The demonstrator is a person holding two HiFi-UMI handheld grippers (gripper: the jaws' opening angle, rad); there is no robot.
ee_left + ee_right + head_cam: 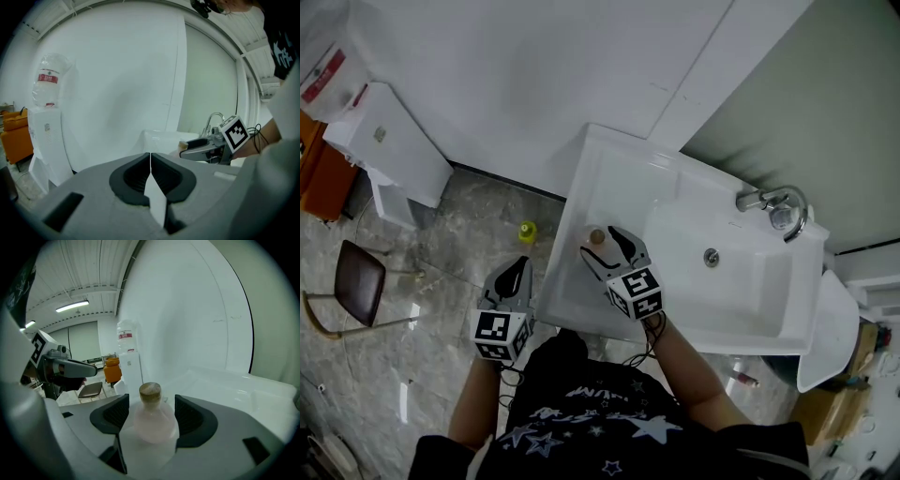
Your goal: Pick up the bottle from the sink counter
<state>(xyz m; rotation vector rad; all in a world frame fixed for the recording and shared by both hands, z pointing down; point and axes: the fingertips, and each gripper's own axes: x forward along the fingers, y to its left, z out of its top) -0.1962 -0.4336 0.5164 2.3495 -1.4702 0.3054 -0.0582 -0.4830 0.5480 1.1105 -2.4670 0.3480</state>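
Observation:
A small translucent pinkish bottle (597, 236) with a tan cork-like cap stands on the left part of the white sink counter (591, 178). My right gripper (600, 241) reaches over the counter's front edge with the bottle (152, 423) between its jaws. The bottle's body fills the gap of that gripper (151, 411) and touches both pads. My left gripper (520, 264) hangs over the floor left of the counter, its jaws (150, 157) closed together on nothing.
The basin (731, 291) and chrome faucet (773, 202) lie right of the bottle. A white wall backs the counter. On the floor to the left are a water dispenser (389, 150), a brown chair (358, 281) and a small yellow object (527, 231).

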